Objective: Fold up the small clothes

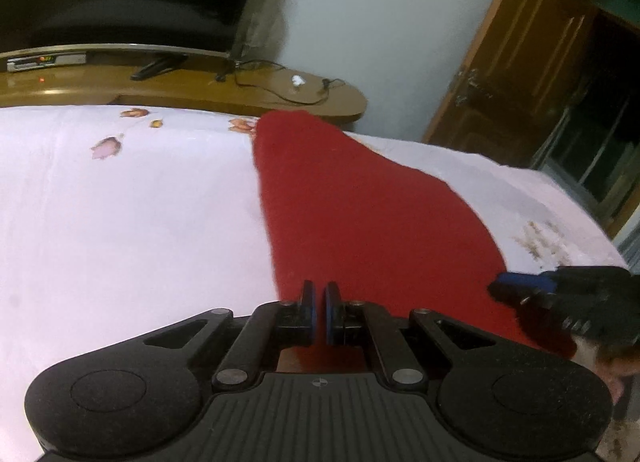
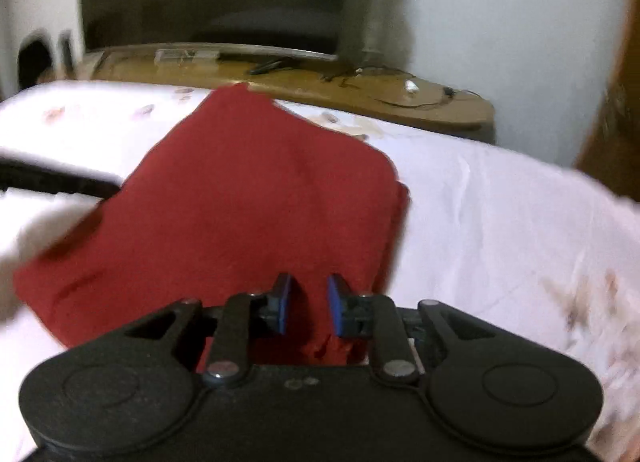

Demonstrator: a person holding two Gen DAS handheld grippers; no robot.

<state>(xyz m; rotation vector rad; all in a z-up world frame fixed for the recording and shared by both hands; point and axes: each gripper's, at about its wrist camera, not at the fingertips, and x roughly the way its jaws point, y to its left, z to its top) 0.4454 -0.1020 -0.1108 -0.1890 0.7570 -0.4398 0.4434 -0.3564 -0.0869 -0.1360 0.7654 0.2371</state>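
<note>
L gripper (image 1: 320,304) fingers clenched on red cloth (image 1: 360,213) edge; R gripper (image 2: 308,304) fingers slightly apart w/ cloth between, grip unclear. Keep both hems level, lay flat on bed (image 1: 120,221).

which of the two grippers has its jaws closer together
The left gripper: its jaws are nearly touching on the red cloth, while the right gripper shows a clear gap with cloth in it.
</note>
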